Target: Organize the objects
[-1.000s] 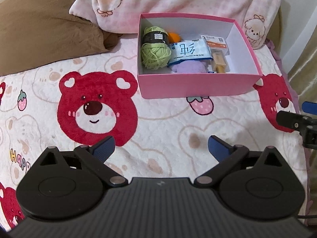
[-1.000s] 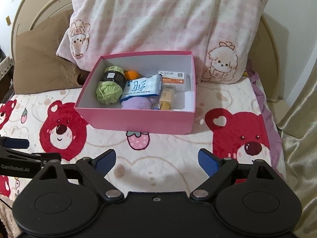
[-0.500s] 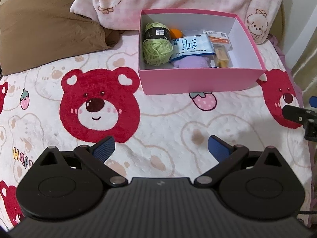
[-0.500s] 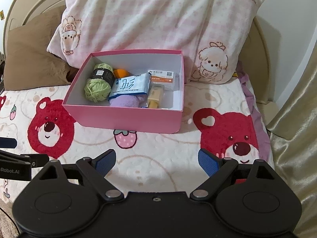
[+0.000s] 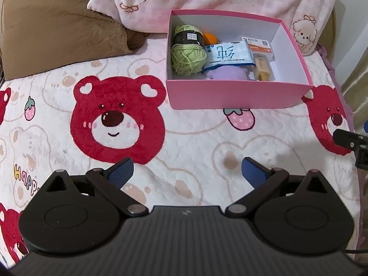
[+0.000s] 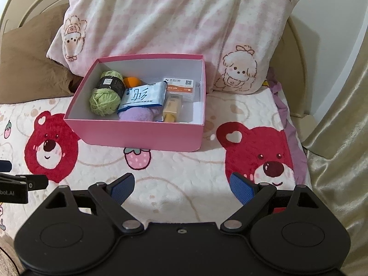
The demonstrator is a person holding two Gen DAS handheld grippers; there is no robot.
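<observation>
An open pink box (image 5: 237,95) (image 6: 140,135) stands on the bear-print bedspread. Inside lie a green yarn ball (image 5: 187,55) (image 6: 104,97), an orange ball (image 5: 210,38) (image 6: 131,82), a blue-and-white packet (image 5: 227,55) (image 6: 142,96), a purple plush thing (image 5: 224,73) (image 6: 135,116), a beige bottle (image 5: 262,65) (image 6: 172,108) and an orange-striped card box (image 5: 258,43) (image 6: 180,86). My left gripper (image 5: 187,172) is open and empty, well short of the box. My right gripper (image 6: 182,187) is open and empty, also short of it.
A pink checked pillow (image 6: 174,23) leans behind the box and a brown pillow (image 5: 57,27) lies at the back left. The bed's right edge meets a gold curtain (image 6: 340,126). The right gripper's tip (image 5: 349,138) shows in the left view.
Both grippers have drawn back from the box and stayed open and empty. The right gripper has also shifted so the box sits further left in its view.
</observation>
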